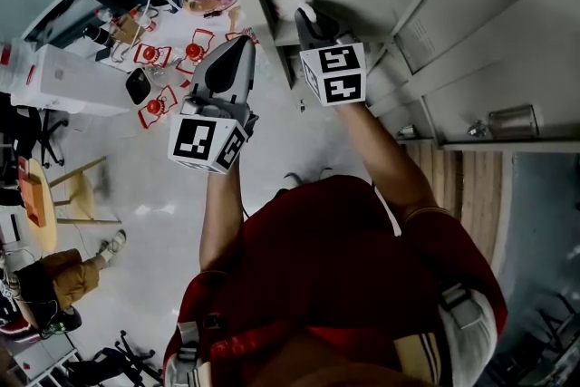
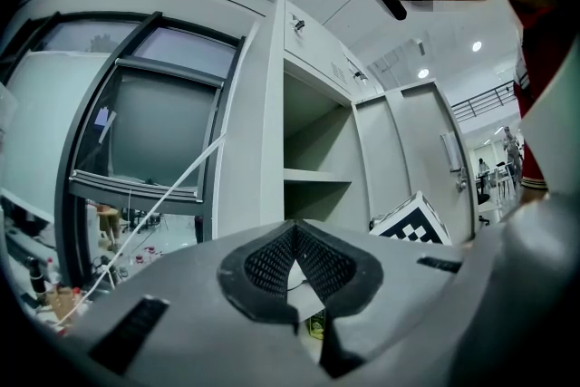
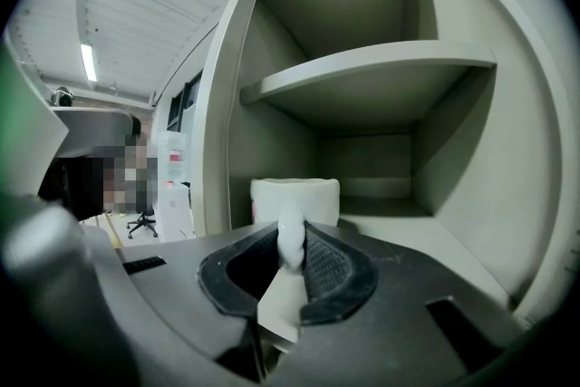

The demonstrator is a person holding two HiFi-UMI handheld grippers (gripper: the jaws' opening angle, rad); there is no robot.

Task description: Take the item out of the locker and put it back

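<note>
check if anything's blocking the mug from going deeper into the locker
Nothing visible does. The mug, its handle clamped in the right gripper, is at the front of the locker compartment. The floor behind it looks bare up to the back wall.

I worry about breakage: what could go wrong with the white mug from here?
The right gripper grips the white mug only by its thin handle, so the mug could swivel or slip free. The mug is near the front edge of the locker, above the floor; a slip would likely break it. The left gripper is shut and offers no support.
</note>
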